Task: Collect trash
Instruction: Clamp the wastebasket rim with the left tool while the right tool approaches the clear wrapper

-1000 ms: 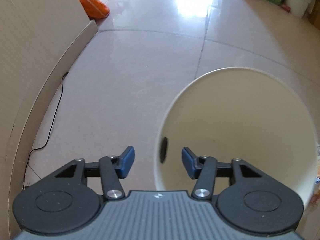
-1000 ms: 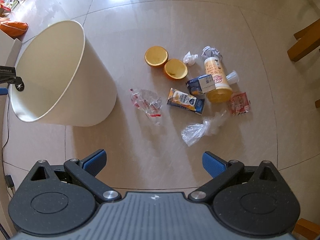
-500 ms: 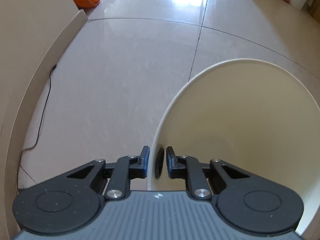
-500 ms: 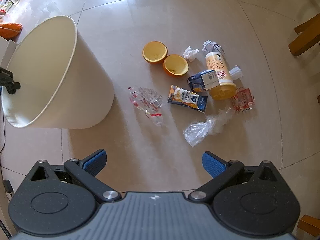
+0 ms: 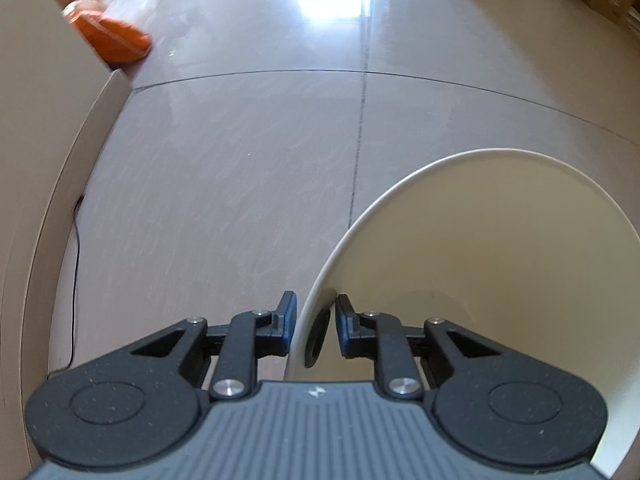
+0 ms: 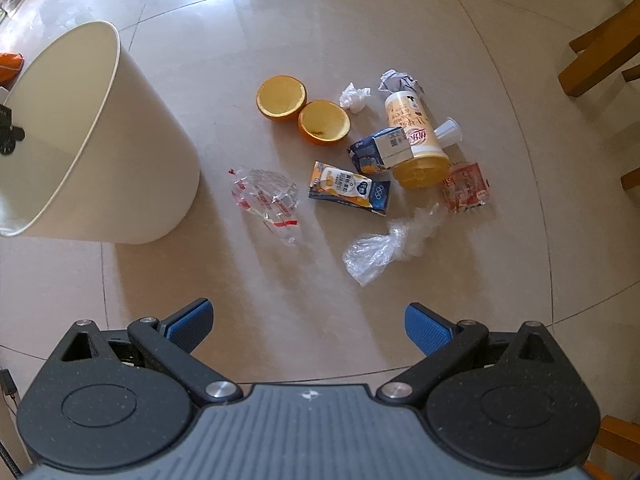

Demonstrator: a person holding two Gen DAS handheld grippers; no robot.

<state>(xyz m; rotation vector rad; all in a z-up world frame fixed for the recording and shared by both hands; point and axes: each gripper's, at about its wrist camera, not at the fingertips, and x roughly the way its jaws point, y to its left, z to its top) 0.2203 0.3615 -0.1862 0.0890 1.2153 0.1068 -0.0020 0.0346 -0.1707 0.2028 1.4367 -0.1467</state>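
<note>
Since a second ago my left claw (image 5: 313,330) has closed over the bin (image 5: 480,264) rim and has just eased slightly; rim between pads. My right claw (image 6: 307,326) hangs wide open, empty, trash (image 6: 350,188) ahead.

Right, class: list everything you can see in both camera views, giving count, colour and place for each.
Waste bin: one, cream, tilted, left of the trash.
Orange halves: two, orange, beside each other on the floor.
Bottle: one, yellow, lying down.
Cartons: two, blue and yellow, beside the bottle.
Clear bags: two, near the cartons.
Crumpled tissues: two, white and grey.
Red wrapper: one.
Left gripper: shut on the bin rim, jaws just reopening slightly.
Right gripper: open, above the floor.
</note>
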